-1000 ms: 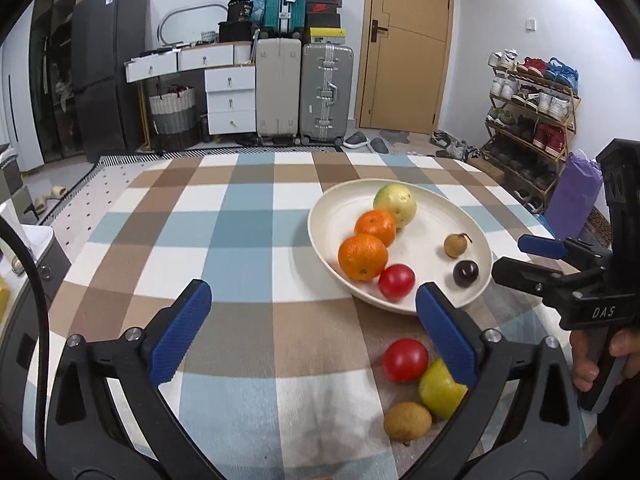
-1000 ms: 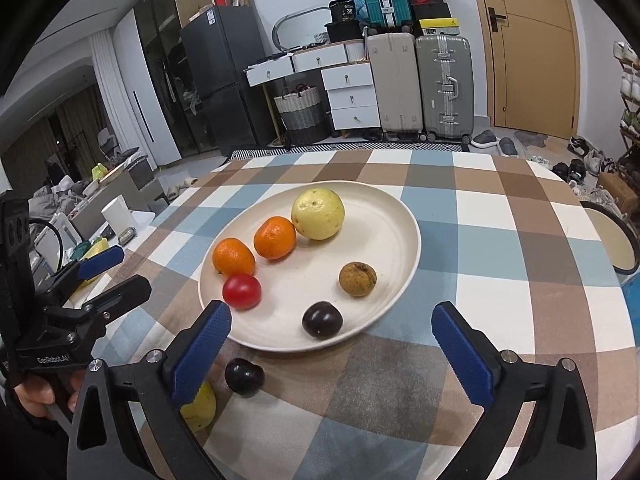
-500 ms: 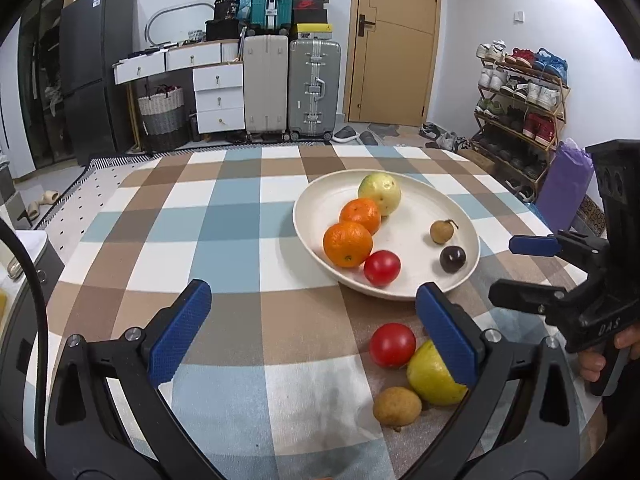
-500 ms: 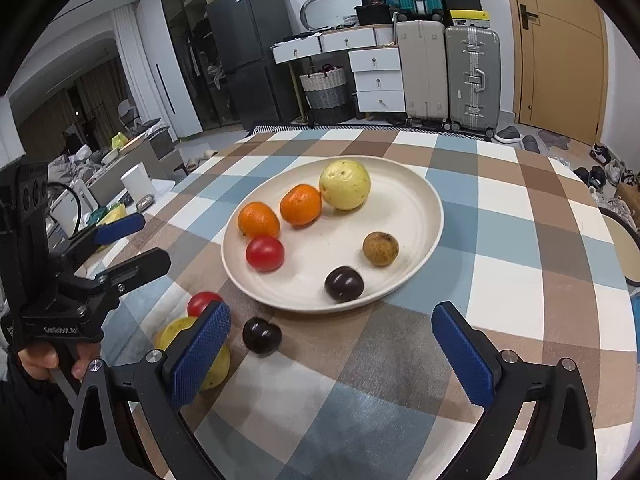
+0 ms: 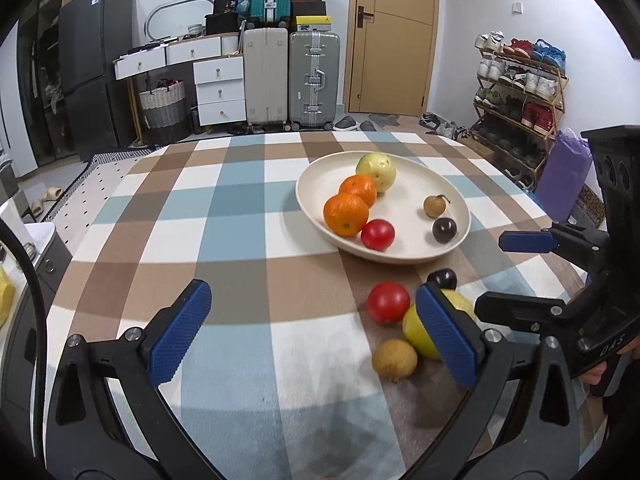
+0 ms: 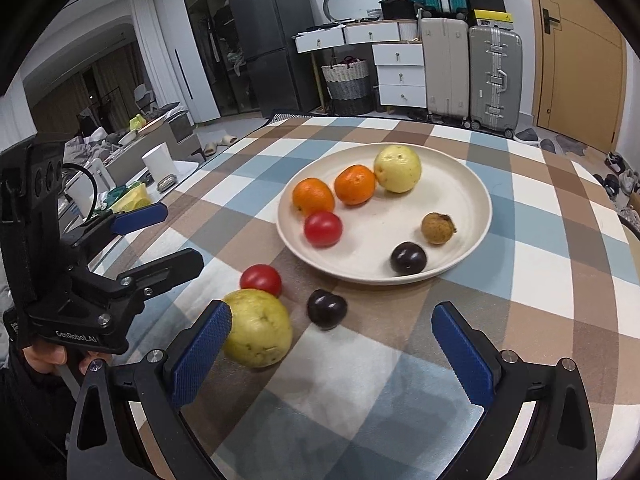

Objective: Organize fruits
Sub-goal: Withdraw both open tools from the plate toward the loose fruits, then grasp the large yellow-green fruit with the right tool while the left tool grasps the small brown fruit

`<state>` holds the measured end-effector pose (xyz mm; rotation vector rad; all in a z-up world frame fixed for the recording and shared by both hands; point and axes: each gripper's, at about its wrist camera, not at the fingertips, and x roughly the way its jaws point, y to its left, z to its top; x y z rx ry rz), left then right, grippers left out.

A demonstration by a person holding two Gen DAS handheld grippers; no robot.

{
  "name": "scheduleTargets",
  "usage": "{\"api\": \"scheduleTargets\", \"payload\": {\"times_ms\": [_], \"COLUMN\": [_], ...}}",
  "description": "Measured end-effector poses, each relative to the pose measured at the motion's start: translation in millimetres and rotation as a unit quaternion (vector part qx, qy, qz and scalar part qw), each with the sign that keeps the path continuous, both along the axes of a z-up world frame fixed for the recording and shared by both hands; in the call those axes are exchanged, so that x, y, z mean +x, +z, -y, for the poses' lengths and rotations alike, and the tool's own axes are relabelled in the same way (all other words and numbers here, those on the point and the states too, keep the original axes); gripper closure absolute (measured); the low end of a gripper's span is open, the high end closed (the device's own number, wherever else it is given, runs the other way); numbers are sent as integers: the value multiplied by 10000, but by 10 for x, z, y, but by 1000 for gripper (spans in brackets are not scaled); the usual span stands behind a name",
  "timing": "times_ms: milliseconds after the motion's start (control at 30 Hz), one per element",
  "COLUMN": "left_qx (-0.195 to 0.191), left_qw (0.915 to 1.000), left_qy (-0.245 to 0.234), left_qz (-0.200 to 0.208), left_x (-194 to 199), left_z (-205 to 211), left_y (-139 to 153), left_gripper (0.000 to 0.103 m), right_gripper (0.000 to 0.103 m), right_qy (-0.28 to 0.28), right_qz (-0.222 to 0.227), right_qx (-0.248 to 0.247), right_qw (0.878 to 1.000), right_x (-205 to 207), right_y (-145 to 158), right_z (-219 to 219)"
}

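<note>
A cream plate (image 5: 416, 172) (image 6: 464, 184) on the checked tablecloth holds two oranges (image 6: 314, 196), a yellow-green guava (image 6: 398, 168), a tomato (image 6: 323, 229), a brown longan (image 6: 438, 228) and a dark plum (image 6: 408, 258). In front of the plate lie a red tomato (image 5: 388, 303) (image 6: 261, 279), a yellow guava (image 6: 258, 332) (image 5: 416, 330), a dark plum (image 6: 326, 308) (image 5: 442, 278) and a brown fruit (image 5: 394, 359). My left gripper (image 5: 316, 336) is open and empty, left of the loose fruit. My right gripper (image 6: 332, 354) is open and empty, just short of the loose plum.
The table edge runs close on the left, with a white cup (image 6: 159, 165) and clutter beyond it. Suitcases (image 5: 292, 76), drawers (image 5: 220, 90) and a shoe rack (image 5: 520, 92) stand at the back of the room. A purple bag (image 5: 564, 184) stands right of the table.
Both grippers have drawn back and lowered toward the near side of the table. The loose fruit in front of the plate has come into fuller view. No fruit has moved.
</note>
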<state>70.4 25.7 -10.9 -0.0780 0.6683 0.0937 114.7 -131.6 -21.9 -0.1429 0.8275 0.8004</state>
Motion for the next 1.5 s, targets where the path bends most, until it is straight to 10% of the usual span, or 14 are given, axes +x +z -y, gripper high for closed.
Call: {"api": "scheduleTargets", "payload": {"times_ms": [433,1500], "left_qx": [-31,-355], "left_qw": [9998,9982], "left_qy": [43,32], "left_qz": [-182,-492], "left_x": [-205,-166], "left_z": [-32,-177], "left_y": [-71,-187], "left_gripper": [1,1], "right_gripper": [4,52], "right_qy": [254,514], "right_qz": [-137,-395], "right_qx": [-108,6], "right_qw": [9995,9979], "right_x": [-189,-211], "right_y": [-67,-178], "right_z": [-178,-344]}}
